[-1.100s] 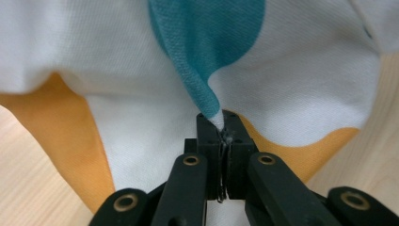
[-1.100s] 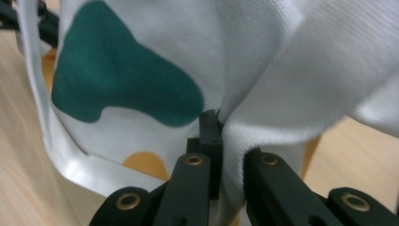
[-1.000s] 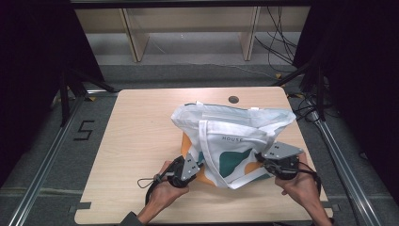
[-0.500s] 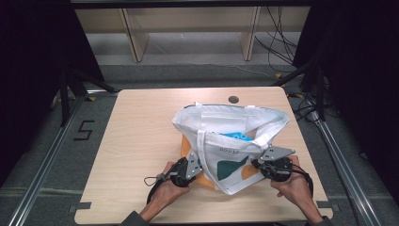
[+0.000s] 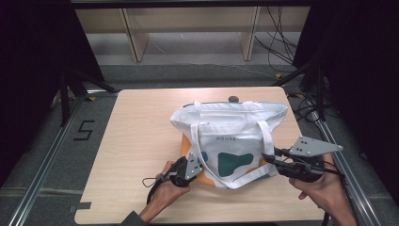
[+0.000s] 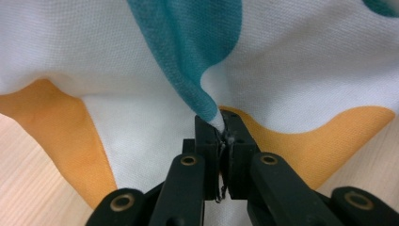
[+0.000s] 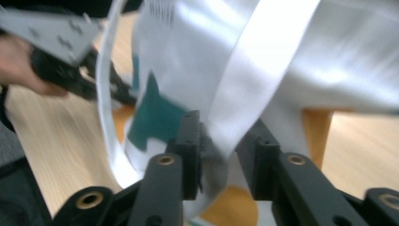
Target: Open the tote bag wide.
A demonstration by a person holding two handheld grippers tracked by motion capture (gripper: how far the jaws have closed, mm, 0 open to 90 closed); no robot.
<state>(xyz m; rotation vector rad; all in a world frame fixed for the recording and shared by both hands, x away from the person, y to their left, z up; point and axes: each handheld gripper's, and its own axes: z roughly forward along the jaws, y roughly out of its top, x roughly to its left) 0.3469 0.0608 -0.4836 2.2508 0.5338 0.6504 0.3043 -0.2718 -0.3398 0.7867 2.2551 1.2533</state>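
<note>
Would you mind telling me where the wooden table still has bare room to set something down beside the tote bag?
The widest bare patch of the light wooden table lies between its left edge and the white canvas tote bag with teal and orange patches. A narrower strip runs along the far edge, by a small dark round object. The near edge is crowded: left gripper and right gripper work at the bag.

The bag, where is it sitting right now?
In the high view the bag sits on the table, right of its middle and toward the near edge, between the left gripper and the right gripper.
</note>
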